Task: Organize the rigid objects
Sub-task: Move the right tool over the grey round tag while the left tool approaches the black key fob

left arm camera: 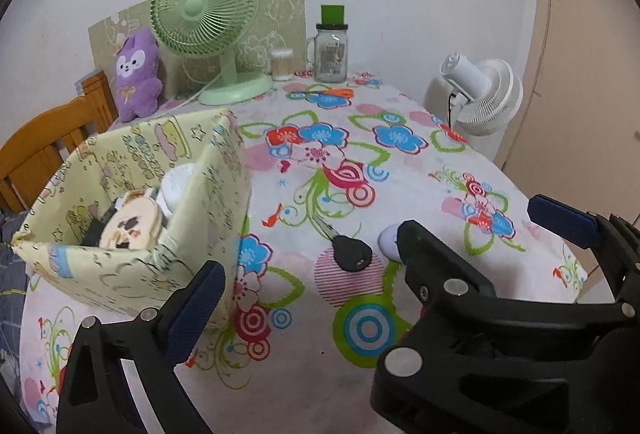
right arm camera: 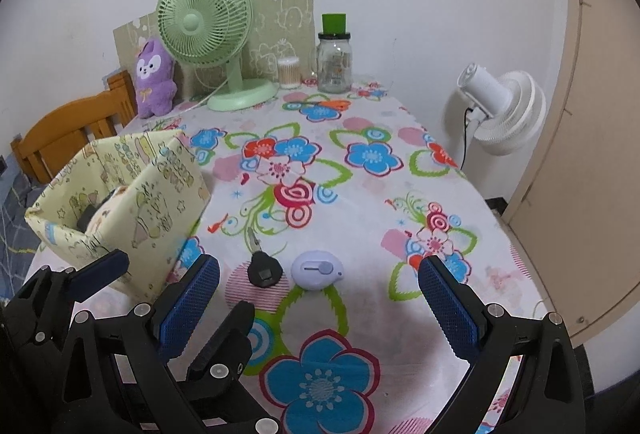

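A black-headed key (right arm camera: 262, 266) and a small lavender oval gadget (right arm camera: 317, 270) lie side by side on the flowered tablecloth (right arm camera: 360, 201). My right gripper (right arm camera: 320, 298) is open and empty, its blue pads either side just short of the gadget. A pale yellow fabric box (left arm camera: 132, 226) stands at the left and holds a round cartoon item (left arm camera: 130, 224) and a white object (left arm camera: 178, 185). My left gripper (left arm camera: 320, 298) is open and empty beside the box. The key (left arm camera: 352, 252) and gadget (left arm camera: 389, 238) also show there, the gadget partly hidden by the right gripper.
A green desk fan (right arm camera: 208, 33), a purple plush (right arm camera: 154, 77), a cotton swab tub (right arm camera: 289, 71) and a glass jar with a green lid (right arm camera: 334, 57) stand at the table's far edge. A white fan (right arm camera: 500, 105) stands right of the table. A wooden chair (right arm camera: 68, 137) is left.
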`<action>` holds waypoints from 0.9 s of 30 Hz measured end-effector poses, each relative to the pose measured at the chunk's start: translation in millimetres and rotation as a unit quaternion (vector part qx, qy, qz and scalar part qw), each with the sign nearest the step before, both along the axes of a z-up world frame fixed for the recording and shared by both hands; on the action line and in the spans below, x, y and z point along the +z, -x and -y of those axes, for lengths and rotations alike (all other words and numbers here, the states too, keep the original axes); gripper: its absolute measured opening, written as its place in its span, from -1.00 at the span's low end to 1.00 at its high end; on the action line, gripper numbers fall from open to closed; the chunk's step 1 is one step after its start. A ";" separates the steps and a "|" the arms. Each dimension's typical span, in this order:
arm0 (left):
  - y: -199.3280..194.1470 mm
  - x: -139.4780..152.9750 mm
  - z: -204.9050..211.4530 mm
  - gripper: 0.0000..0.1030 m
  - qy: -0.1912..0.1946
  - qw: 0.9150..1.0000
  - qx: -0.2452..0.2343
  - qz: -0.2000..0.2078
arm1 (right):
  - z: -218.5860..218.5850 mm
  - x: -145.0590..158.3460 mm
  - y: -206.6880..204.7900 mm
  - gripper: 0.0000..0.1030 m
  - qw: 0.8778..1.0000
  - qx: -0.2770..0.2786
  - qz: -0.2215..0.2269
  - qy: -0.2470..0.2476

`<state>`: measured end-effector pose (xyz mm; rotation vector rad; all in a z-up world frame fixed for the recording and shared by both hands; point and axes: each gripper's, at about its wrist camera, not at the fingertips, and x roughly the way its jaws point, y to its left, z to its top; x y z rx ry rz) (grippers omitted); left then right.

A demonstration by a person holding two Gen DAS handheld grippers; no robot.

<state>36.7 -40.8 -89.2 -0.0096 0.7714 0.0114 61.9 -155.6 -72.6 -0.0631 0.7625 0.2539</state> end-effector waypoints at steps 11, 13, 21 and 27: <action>-10.6 -22.7 14.1 0.84 0.018 0.999 -0.019 -0.019 | 11.2 -21.4 -11.4 0.96 1.000 0.005 -0.006 0.020; -13.3 -27.3 14.9 0.80 0.016 0.999 -0.019 -0.025 | 12.7 -27.1 -14.7 0.96 1.000 0.004 -0.010 0.024; -25.8 -43.2 13.9 0.73 0.001 0.999 -0.012 -0.045 | 11.7 -45.4 -28.5 0.87 0.999 0.011 -0.025 0.025; -35.5 -48.4 16.7 0.68 -0.009 0.997 -0.020 -0.070 | 9.4 -55.0 -41.9 0.74 0.999 0.015 -0.044 0.026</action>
